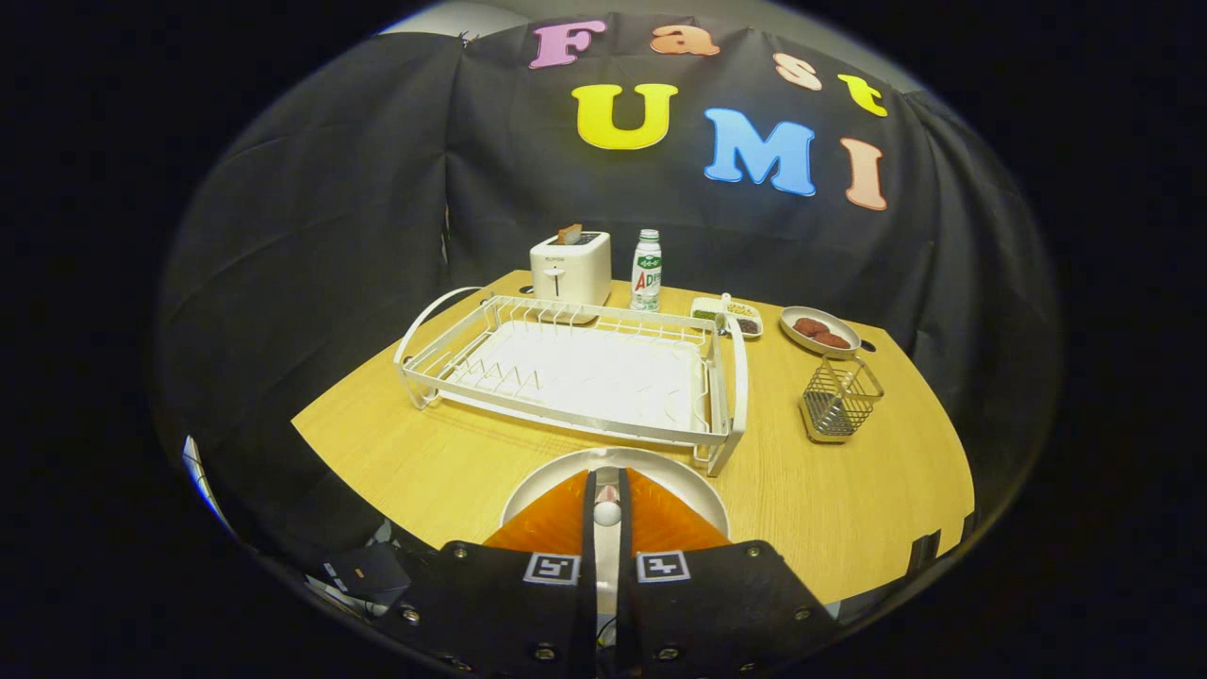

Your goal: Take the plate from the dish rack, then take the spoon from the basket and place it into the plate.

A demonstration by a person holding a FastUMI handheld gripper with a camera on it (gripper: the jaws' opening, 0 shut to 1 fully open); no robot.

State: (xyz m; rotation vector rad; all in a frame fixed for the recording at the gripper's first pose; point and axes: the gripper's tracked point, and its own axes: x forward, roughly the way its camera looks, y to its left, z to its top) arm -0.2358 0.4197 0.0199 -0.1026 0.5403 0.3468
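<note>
A white plate lies flat on the wooden table, just in front of the white dish rack, which holds no dishes. My gripper hovers over the plate with its fingers nearly together. A slim white spoon is pinched between them, its rounded end showing in the narrow gap above the plate. Both fingers press on it, and the rest of the spoon is hidden between them. The wire basket stands to the right of the rack with nothing visible in it.
Behind the rack stand a white toaster with a slice in it and a small bottle. A small divided dish and an oval dish of brown pieces sit at the back right. The table edge curves close on the left.
</note>
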